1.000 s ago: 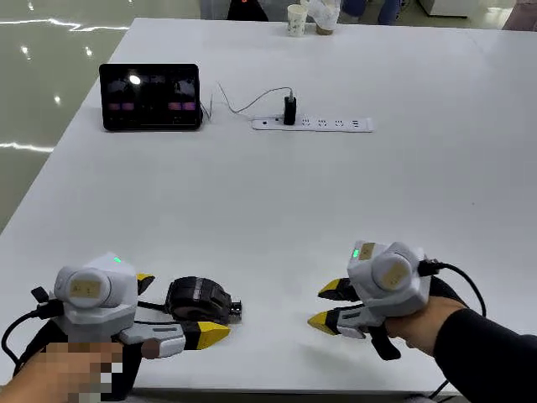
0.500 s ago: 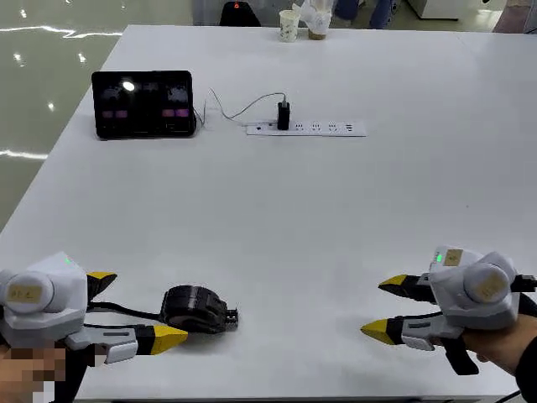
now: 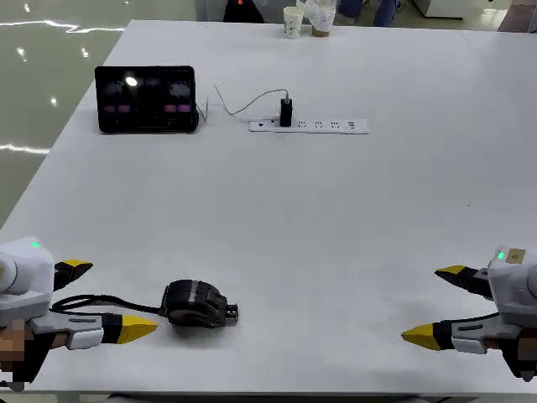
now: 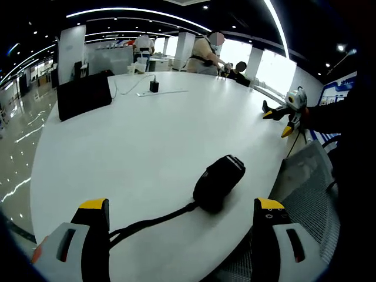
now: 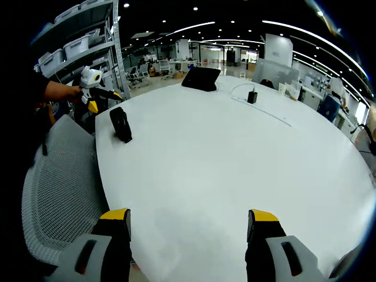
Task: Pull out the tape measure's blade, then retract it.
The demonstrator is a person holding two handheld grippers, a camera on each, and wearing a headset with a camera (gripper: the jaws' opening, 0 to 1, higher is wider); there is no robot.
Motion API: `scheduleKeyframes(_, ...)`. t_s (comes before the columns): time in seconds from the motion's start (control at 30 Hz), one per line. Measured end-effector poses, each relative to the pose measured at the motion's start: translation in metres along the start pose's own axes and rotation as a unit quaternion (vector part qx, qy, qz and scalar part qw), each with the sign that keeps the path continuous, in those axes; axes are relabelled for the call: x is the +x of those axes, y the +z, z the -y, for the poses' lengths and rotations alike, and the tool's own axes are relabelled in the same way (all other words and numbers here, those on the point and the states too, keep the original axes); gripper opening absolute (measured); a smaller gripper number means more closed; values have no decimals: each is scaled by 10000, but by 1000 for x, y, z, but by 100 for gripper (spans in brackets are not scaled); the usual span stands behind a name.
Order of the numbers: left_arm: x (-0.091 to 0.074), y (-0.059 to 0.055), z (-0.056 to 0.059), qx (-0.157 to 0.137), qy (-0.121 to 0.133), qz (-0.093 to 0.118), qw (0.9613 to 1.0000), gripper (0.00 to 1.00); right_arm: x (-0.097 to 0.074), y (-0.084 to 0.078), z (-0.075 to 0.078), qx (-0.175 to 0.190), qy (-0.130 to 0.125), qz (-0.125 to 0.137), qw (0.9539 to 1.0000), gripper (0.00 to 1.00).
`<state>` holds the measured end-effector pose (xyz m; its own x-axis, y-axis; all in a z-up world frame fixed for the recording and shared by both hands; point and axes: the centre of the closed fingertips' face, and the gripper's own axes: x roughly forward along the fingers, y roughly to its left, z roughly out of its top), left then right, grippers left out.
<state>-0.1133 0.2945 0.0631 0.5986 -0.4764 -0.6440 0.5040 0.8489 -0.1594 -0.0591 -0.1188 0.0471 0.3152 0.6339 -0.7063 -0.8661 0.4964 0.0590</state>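
Observation:
A black tape measure (image 3: 197,304) lies on the white table (image 3: 319,218) near its front edge, blade drawn in, a black wrist strap (image 3: 92,300) trailing to its left. The left gripper view shows the tape measure (image 4: 218,181) lying ahead of the jaws with the strap (image 4: 150,222) running back between them. My left gripper (image 3: 105,299) is open, a short way left of the tape measure, holding nothing. At the table's front right my right gripper (image 3: 438,304) is open and empty, far from the tape measure (image 5: 121,124).
A dark tablet (image 3: 147,98) stands at the back left. A white power strip (image 3: 310,126) with a black plug and cable lies behind the middle. Paper cups (image 3: 294,22) sit at the far edge. A grey mesh chair (image 5: 56,194) is beside the table.
Both grippers have drawn apart, the left one leftward off the tape measure, the right one far to the right. The tape measure stays where it lay.

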Motion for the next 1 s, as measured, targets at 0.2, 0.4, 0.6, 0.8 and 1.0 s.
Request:
scheduleKeyframes(0.2, 0, -3, 1, 36, -51, -117, 9999, 99, -10, -2, -3, -97, -77, 3, 9999, 91)
scheduleKeyframes(0.4, 4, -1, 2, 72, -108, -161, 9998, 99, -14, -13, -3, 5, -97, -16, 10000, 99)
scheduleKeyframes(0.6, 5, 1, 2, 99, -145, -186, 9997, 99, -17, -18, -1, -14, -141, -9, 9999, 99)
scheduleKeyframes(0.8, 6, 0, 3, 159, -234, -236, 9993, 99, -20, -23, 2, -15, -194, -59, 9998, 99)
scheduleKeyframes(1.0, 7, -1, 2, 187, -216, -233, 9993, 99, -22, -26, -1, -24, -150, -104, 9998, 99)
